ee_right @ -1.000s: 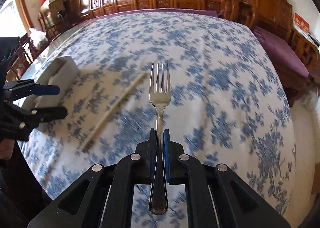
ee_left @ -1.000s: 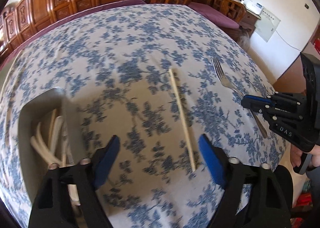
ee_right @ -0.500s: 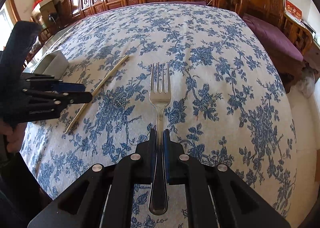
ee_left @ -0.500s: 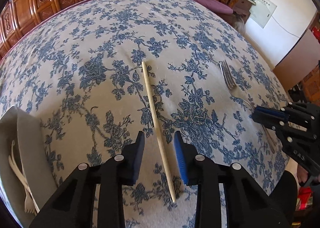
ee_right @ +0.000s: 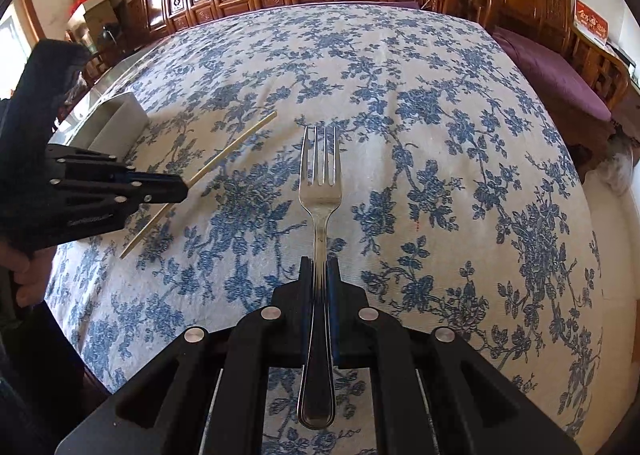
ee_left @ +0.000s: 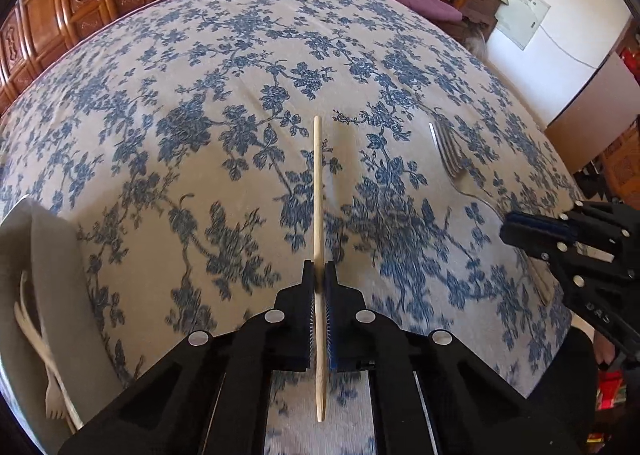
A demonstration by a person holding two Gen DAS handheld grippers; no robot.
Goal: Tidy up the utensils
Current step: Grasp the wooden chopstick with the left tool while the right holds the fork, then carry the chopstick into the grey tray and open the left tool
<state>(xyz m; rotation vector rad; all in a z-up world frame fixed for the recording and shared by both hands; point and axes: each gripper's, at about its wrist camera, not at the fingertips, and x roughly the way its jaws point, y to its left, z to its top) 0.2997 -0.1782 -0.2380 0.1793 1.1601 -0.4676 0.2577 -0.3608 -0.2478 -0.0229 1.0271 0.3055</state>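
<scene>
Left tool (ee_left: pixel 319 275) clamped tight on a wooden chopstick (ee_left: pixel 318 191), blue pads pressed flat against both sides with no gap showing. Grips the stick toward its near end; long part runs straight ahead over the counter (ee_left: pixel 224 103) and its blue-flowered cloth, short tail pokes back between the black arms. Cannot tell from either view whether the far tip rests on the cloth or hangs just above it.

Right tool (ee_right: pixel 319 273) likewise pinched shut on a metal fork (ee_right: pixel 320 191), gripping the handle around its middle. Tines point forward, away from the camera, bowl side up; rounded handle end sticks out behind the pads. Also seen from the left wrist view: right tool (ee_left: pixel 510 229) at the right edge, fork (ee_left: pixel 450 153) reaching out from it over the cloth.

From the right wrist view, left tool (ee_right: pixel 182 189) sits at the left, chopstick (ee_right: pixel 236 145) slanting through it, well apart from the fork.

Pale utensil holder (ee_left: pixel 56 255) at the left edge of the left view, beside the left tool, with wooden cutlery (ee_left: pixel 36 339) lying inside. Same holder (ee_right: pixel 120 123) visible as a grey box beyond the left tool.
</scene>
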